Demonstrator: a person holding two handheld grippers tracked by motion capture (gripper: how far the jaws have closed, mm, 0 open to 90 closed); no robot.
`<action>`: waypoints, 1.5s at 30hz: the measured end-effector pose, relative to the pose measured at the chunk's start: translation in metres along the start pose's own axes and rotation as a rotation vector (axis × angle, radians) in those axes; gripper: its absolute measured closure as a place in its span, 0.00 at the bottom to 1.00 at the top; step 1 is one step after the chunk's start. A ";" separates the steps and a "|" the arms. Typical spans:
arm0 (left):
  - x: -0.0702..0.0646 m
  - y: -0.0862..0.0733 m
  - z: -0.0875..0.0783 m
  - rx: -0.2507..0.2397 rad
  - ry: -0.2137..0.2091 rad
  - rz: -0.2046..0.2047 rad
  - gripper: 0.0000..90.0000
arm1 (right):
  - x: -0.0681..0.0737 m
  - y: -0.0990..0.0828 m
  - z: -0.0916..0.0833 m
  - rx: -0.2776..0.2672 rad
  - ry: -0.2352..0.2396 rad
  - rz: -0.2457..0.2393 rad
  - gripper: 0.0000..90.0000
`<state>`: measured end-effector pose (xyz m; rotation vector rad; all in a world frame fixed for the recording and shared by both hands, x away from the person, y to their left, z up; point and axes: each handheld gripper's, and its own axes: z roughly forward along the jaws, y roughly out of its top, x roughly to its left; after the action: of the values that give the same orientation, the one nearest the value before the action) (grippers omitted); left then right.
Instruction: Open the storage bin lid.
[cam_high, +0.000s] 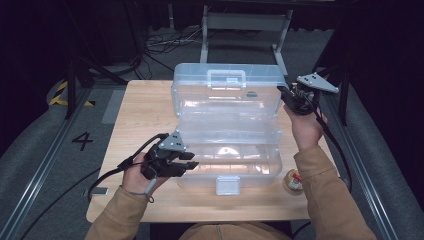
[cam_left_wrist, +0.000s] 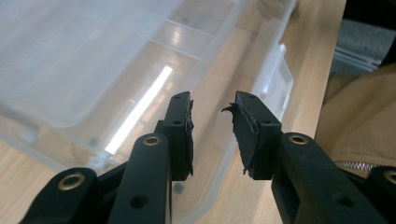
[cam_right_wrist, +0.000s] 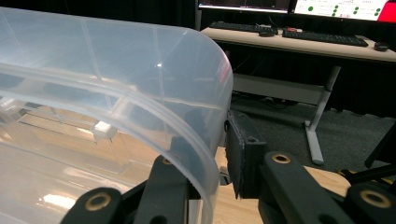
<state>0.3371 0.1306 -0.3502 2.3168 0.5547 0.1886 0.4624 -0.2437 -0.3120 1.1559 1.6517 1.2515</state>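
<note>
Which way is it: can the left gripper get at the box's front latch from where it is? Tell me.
Probably yes: the left gripper hovers open at the box's front left, and nothing lies between it and the latch.

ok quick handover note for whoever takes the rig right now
Right gripper: shut on the lid of the clear plastic box, gripping its right edge and holding it upright, open.
Left gripper: open, nothing between its jaws, at the box's front left rim.
Box sits mid-table; a small round item lies to its right.
Done: lid open. Left: whatever goes in; box looks empty.
</note>
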 end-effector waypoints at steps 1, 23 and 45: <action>0.000 0.000 0.000 0.000 0.000 0.000 0.75 | 0.000 0.000 0.000 0.000 0.000 0.000 0.87; 0.000 -0.008 0.056 0.233 -0.147 0.025 0.75 | -0.002 0.000 0.000 -0.005 0.016 0.001 0.86; -0.006 -0.013 0.062 0.213 -0.037 0.040 0.69 | -0.002 0.000 0.002 -0.008 0.016 -0.002 0.86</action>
<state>0.3457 0.0973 -0.4040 2.5341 0.5324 0.1097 0.4646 -0.2452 -0.3127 1.1422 1.6573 1.2680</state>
